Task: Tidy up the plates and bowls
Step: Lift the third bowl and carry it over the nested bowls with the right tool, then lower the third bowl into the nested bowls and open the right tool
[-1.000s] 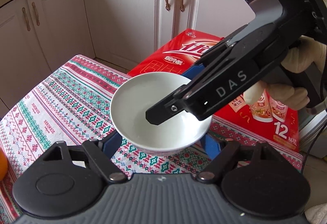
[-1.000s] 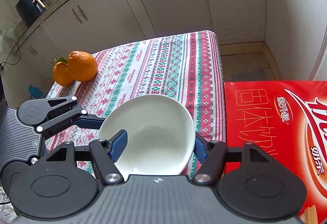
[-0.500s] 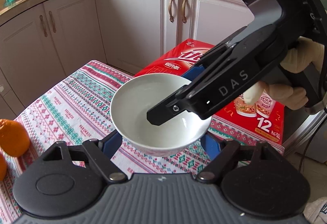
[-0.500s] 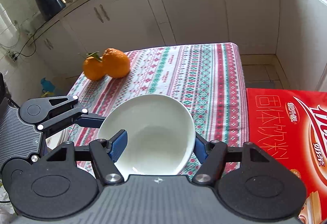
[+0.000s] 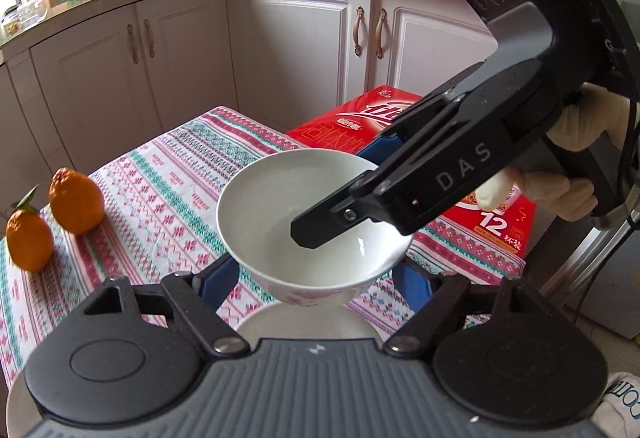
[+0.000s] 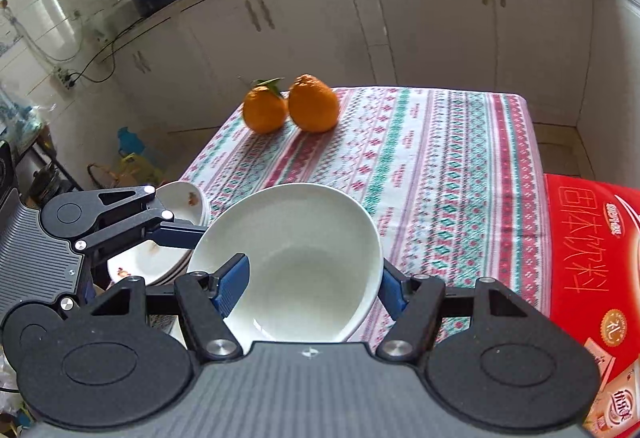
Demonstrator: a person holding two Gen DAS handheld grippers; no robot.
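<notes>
A white bowl point(image 5: 280, 198) with pink flowers on its outside hangs above the striped tablecloth point(image 5: 160, 182), held by both grippers. My left gripper point(image 5: 316, 278) is shut on it, one blue finger at each side of its base. My right gripper point(image 6: 312, 284) is shut on the same bowl point(image 6: 304, 250), its left pad inside and its right pad outside the wall. In the left wrist view its black finger point(image 5: 320, 226) reaches into the bowl from the right. Below the bowl lies a white plate point(image 5: 304, 322). A stack of stained plates point(image 6: 148, 266) with a small bowl point(image 6: 188, 198) behind it sits left of the held bowl.
Two oranges point(image 6: 292, 106) lie at the table's far left part. A red carton point(image 6: 592, 250) stands beside the table on the right. A gloved hand point(image 5: 576, 174) holds the right gripper. White cupboards and a crowded counter run behind.
Both grippers carried the bowl up and toward the table's left. The oranges came fully into view, and the stained plate stack appeared in the right wrist view. Neither grip changed.
</notes>
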